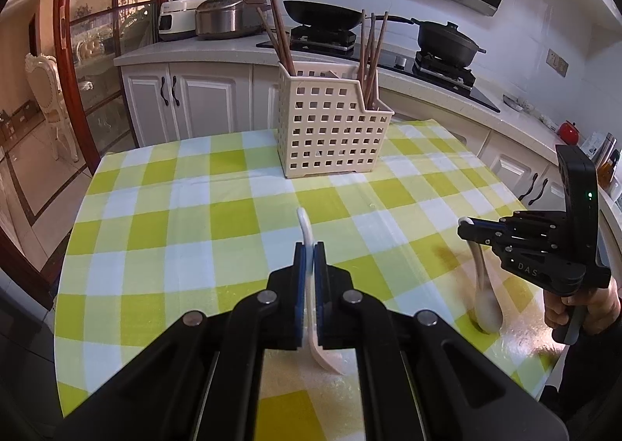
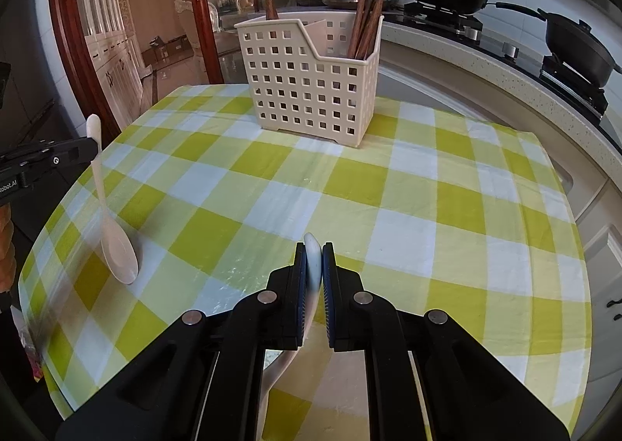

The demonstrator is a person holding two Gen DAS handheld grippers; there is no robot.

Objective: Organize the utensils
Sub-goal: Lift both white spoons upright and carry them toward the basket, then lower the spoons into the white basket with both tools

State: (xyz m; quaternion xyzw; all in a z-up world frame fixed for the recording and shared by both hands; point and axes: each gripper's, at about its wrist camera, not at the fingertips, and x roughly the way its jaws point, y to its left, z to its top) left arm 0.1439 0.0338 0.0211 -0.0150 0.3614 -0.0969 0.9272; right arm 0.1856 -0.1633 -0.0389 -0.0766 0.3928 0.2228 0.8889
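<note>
Left gripper (image 1: pixel 310 246) pinches white spoon (image 1: pixel 311 309) by handle, bowl hanging just above checked tablecloth (image 1: pixel 163 231). Right gripper (image 2: pixel 313 246) pinches second spoon (image 2: pixel 311 266) likewise. Spoons look light, stiff, glossy, likely slippery, breakable; mid-handle hold suits. Basket (image 1: pixel 330 122) with chopsticks (image 1: pixel 371 48) stands ahead.

Two white spoons (image 1: pixel 307 243) (image 2: pixel 313 258) held near-upright, bowls touching tablecloth.

The utensil basket (image 1: pixel 333 126) sat at the table's (image 1: pixel 163 231) far side with chopsticks (image 1: pixel 371 52) standing in it, counter (image 1: pixel 435 91) behind, and a spoon (image 1: pixel 311 285) hung on each near side, left spoon and right spoon (image 1: pixel 484 297).
</note>
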